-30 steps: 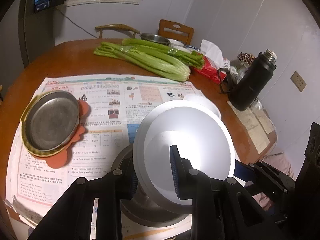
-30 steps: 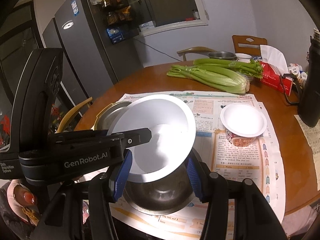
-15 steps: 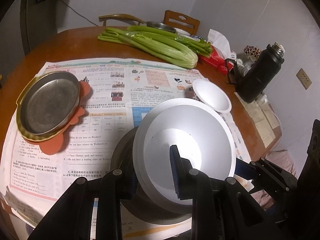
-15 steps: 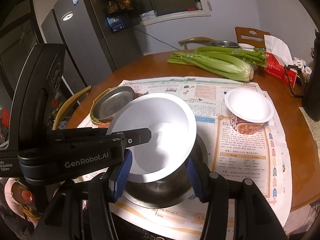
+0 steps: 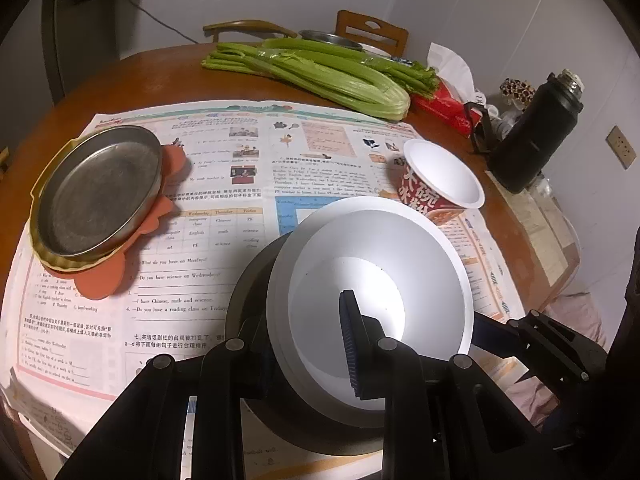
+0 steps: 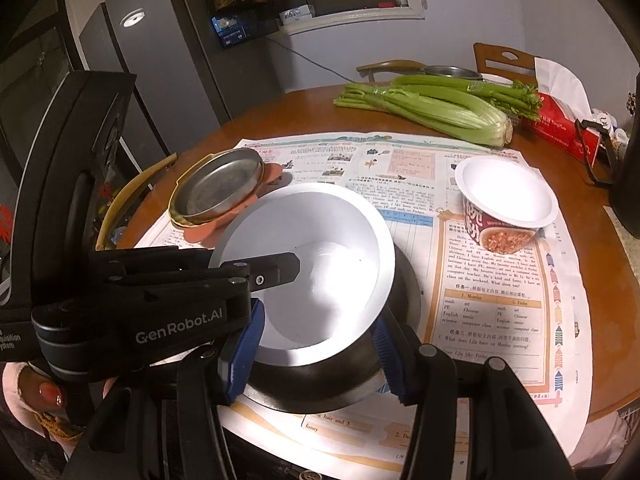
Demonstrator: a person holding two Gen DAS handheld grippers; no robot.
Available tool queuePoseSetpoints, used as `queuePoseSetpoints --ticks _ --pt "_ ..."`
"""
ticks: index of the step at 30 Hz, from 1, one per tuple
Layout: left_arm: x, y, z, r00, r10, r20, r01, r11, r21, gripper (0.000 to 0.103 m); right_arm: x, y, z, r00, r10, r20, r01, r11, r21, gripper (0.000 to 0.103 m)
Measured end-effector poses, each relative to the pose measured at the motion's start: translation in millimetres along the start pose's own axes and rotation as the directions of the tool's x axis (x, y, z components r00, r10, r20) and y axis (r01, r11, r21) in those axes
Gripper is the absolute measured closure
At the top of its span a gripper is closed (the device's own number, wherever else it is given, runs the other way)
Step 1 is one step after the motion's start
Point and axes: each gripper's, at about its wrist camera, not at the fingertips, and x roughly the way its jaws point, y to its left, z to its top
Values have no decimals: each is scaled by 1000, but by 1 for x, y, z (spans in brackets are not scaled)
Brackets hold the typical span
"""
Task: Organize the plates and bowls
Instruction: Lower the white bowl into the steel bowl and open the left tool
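Newspaper nearer now on round table.

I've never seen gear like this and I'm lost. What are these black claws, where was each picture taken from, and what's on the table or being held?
There is no robot here. A person holds a hand-held gripper in each hand, and each has a wide-angle camera looking along its two fingers. One picture looks out from the left gripper, the other from the right gripper. The wooden table carries a newspaper, a steel plate, a noodle cup, celery and a black flask. The left gripper is shut on the white bowl, with one finger inside and one outside. A dark metal bowl sits under it. The right gripper's fingers flank the bowls, but I cannot tell whether they squeeze.
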Motion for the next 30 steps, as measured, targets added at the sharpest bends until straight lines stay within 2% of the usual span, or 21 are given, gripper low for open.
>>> queuePoseSetpoints --ticks 22,30 --pt "10 6 -5 999 33 -14 -33 999 0 73 14 -1 -4 999 0 -36 0 1000 -5 49" --pt "8 10 -5 999 40 -9 -40 999 -8 73 12 0 -3 999 -30 -28 29 999 -21 48"
